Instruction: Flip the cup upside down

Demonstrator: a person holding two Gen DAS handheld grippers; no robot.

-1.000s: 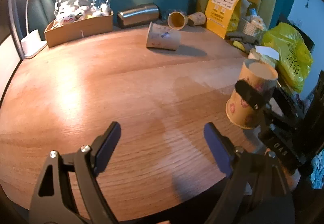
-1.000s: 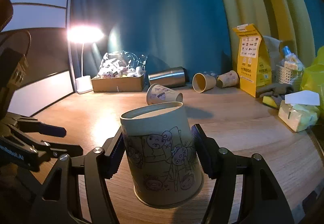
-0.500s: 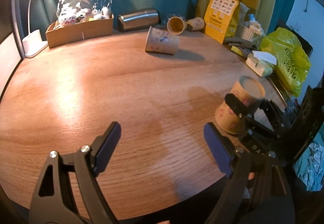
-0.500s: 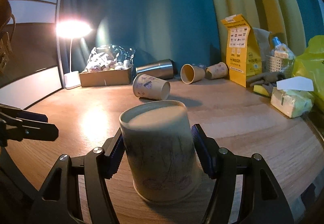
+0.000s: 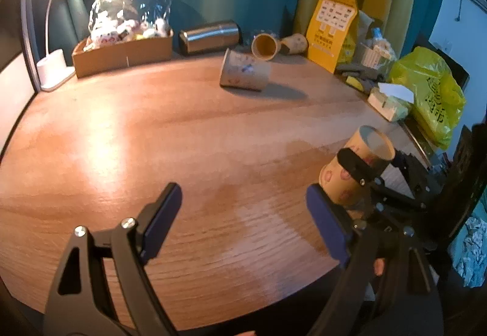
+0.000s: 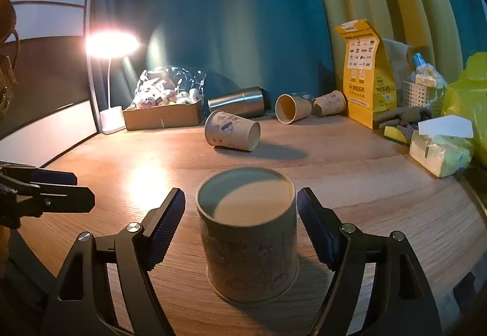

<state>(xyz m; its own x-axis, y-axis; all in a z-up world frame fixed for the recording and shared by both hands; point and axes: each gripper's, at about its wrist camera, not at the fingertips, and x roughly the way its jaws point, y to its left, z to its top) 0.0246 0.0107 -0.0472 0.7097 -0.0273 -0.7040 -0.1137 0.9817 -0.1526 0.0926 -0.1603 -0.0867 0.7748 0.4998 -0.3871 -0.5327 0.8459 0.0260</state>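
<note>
Left wrist: my left gripper [image 5: 243, 214] wide open, empty, above counter [image 5: 152, 129]. Cup [image 5: 356, 171] inverted near right edge.

Right wrist: right gripper [image 6: 240, 223] spread, pads clear of cup [image 6: 248, 235]. Risk: finger clips cup on withdrawal, topples it.

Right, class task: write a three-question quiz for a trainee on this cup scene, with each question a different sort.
1. True or false: the paper cup within the right gripper stands base-up on the table.
2. Multiple choice: the left gripper holds A) a cup, B) a flask, C) nothing.
3. Fill in: the steel flask at the back lies on its ____.

Key: 1 true; 2 C; 3 side.
</note>
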